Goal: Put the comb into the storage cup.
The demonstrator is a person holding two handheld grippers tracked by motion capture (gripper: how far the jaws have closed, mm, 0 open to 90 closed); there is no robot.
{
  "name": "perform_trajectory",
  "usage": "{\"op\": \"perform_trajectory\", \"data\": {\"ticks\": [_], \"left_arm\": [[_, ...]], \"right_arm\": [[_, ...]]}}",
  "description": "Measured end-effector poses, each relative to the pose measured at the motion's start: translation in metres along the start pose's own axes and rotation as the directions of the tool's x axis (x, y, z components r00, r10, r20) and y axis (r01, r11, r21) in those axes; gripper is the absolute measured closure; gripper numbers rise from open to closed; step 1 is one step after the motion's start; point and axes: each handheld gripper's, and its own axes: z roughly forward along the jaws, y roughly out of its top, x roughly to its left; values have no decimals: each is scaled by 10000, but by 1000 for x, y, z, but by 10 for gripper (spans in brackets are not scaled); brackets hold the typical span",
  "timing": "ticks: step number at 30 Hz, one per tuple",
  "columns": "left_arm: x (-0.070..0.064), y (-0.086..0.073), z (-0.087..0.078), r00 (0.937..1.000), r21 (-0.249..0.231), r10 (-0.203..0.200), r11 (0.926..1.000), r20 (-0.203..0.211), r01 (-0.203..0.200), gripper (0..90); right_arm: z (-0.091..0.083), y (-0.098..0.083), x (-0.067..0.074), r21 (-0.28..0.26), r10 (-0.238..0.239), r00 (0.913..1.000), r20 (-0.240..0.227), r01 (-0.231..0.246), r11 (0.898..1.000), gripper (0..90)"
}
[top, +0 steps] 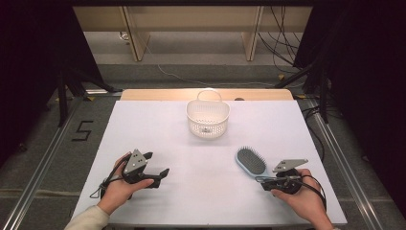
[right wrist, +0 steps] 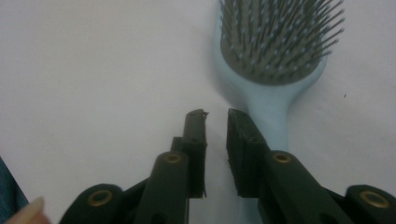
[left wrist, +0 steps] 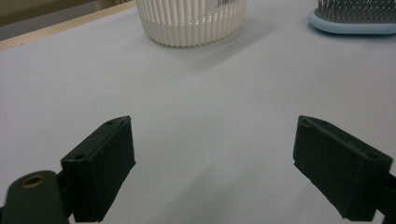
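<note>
White table (top: 158, 129): right gripper (right wrist: 217, 114), jaws slightly parted, is seemingly held over the hairbrush (right wrist: 275, 51) handle; left gripper (left wrist: 212, 140) is held wide apart, nothing between.

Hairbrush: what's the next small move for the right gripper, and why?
Probably widen the jaws and shift the right gripper sideways onto the handle of the hairbrush. The jaws stand only slightly apart with nothing between them, and the handle lies under and beside one jaw, not in the gap. The brush lies bristles up on the table, with the basket beyond it.
</note>
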Motion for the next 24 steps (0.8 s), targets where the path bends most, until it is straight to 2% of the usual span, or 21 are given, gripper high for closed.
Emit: {"op": "perform_trajectory", "data": {"ticks": [2,4,9,10,11,15,16,17,18,19,20,23,24], "left_arm": [[0,0,0,10000,0,0,10000,-9,0,121],[0,0,0,10000,-8,-1,10000,-2,1,121],[0,0,0,10000,-74,-86,9999,46,86,120],[0,0,0,9999,-86,-96,9999,50,96,119],[0,1,0,9999,-100,-118,9999,55,119,119],[0,1,-1,9999,-120,-107,9999,39,107,118],[0,1,-1,9999,-115,-122,9999,37,122,118],[0,0,0,9999,-109,-142,9998,44,142,117],[0,0,0,9999,-100,-150,9998,48,151,118],[0,0,0,9999,-82,-140,9999,53,140,118],[0,0,0,9999,-87,-146,9999,56,147,118],[1,0,0,9999,-98,-137,9999,58,137,118],[1,0,0,9999,-95,-136,9999,57,137,118]], "right_arm": [[-4,0,-1,-679,16,9999,-137,-25,9977,698],[-7,0,-2,-1234,211,9994,-271,-243,9921,669],[-16,-2,-7,-2587,560,9961,-683,-719,9633,559],[-17,-2,-8,-2965,551,9959,-718,-741,9522,521],[-18,-2,-9,-3170,552,9955,-766,-769,9453,498],[-24,-2,-12,-4322,586,9959,-687,-827,8980,396],[-26,-2,-13,-4626,614,9961,-635,-839,8826,365],[-28,-2,-14,-4981,671,9960,-597,-880,8626,340],[-29,-2,-15,-5154,750,9957,-546,-925,8519,334],[-30,-3,-16,-5443,865,9953,-435,-962,8334,318],[-31,-3,-17,-5555,976,9944,-408,-1037,8251,298],[-34,-6,-22,-6004,1359,9900,-375,-1310,7889,246],[-35,-7,-24,-6089,1503,9878,-410,-1439,7801,232]]}}
